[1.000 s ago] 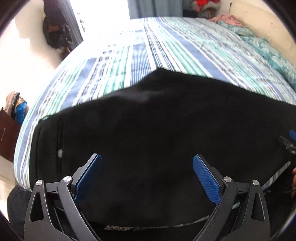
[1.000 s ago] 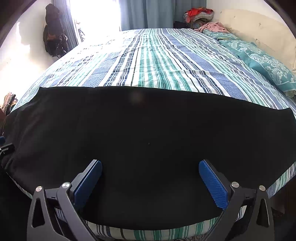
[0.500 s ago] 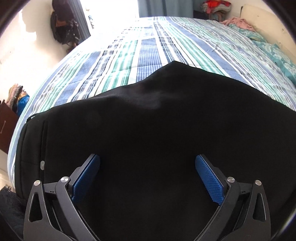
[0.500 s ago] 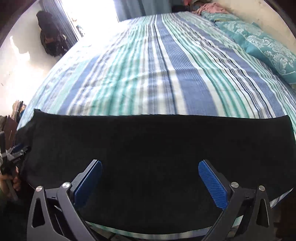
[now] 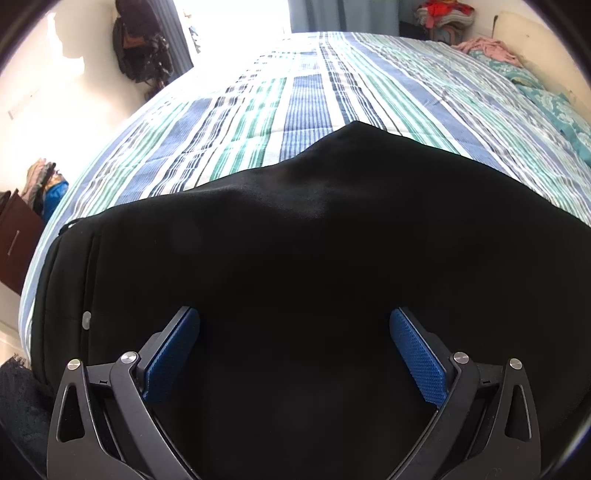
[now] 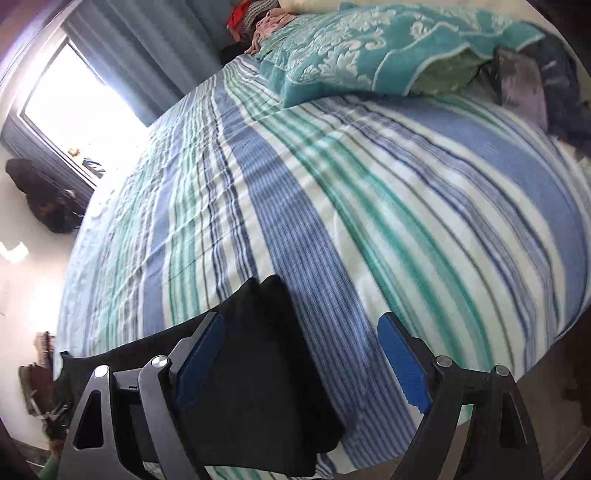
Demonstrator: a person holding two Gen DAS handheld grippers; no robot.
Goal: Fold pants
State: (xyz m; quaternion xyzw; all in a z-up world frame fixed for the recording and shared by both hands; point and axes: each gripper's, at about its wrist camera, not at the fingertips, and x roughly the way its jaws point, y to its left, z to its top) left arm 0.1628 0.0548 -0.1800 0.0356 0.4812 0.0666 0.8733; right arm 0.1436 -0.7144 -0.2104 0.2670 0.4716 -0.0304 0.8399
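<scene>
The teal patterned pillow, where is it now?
In the right wrist view the teal patterned pillow lies at the top right, on the far end of the striped bedsheet, beside pink clothes.

Home bedroom: striped bed, teal pillow, curtained window.

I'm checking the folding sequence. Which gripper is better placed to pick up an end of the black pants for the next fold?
Probably the right gripper: its jaws, just closing, are open over the pants leg end on the bedspread. The left gripper hangs open over mid-fabric, with no edge between its jaws.
</scene>
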